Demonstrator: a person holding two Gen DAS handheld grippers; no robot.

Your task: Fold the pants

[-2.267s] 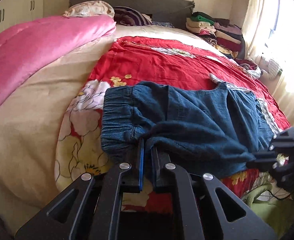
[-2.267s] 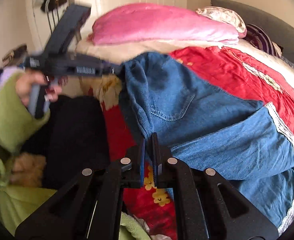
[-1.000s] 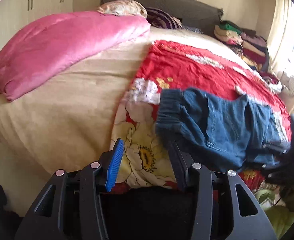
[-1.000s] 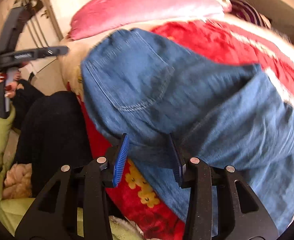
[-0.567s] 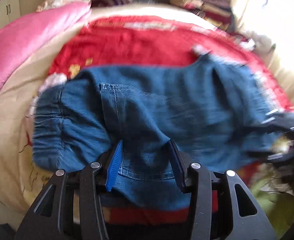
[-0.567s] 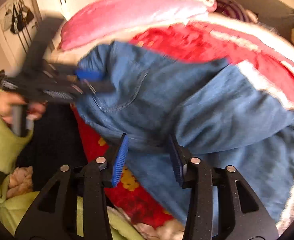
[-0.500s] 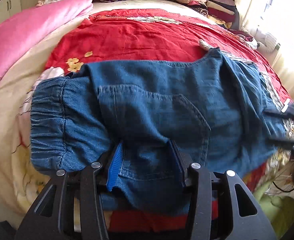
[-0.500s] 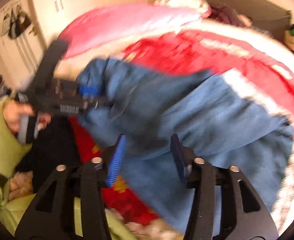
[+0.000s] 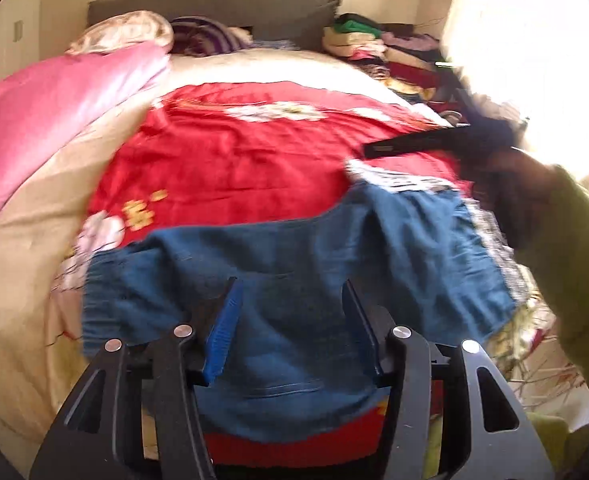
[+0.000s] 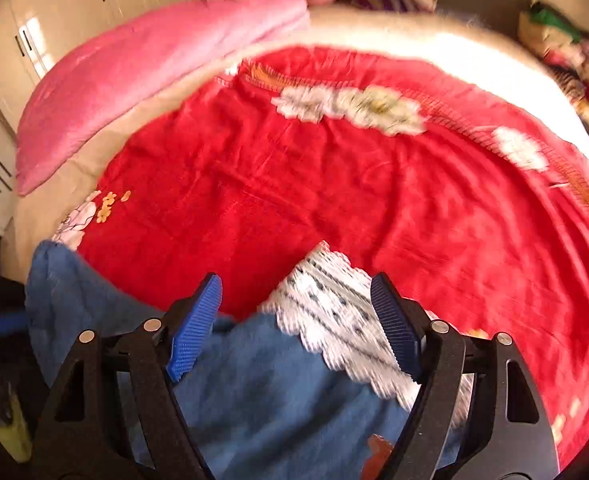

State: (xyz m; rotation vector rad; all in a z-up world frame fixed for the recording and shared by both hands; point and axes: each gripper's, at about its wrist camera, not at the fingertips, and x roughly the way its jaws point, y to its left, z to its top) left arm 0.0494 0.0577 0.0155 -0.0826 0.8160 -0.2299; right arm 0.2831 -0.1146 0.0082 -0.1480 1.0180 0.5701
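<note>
Pants [image 9: 294,264]: folded denim on red blanket [image 9: 230,160], near edge.
Left gripper [image 9: 292,300]: fingers apart over pants.
Right gripper [image 10: 296,308]: fingers apart, holding nothing.

The blue denim pants [image 9: 294,264] lie across the red floral blanket [image 9: 238,160] at the near edge of the bed [image 9: 26,248]. The left gripper [image 9: 290,300] hangs over them, fingers [image 9: 224,328] spread apart. The right gripper [image 9: 414,145] hovers above the pants' lace-trimmed end.
</note>
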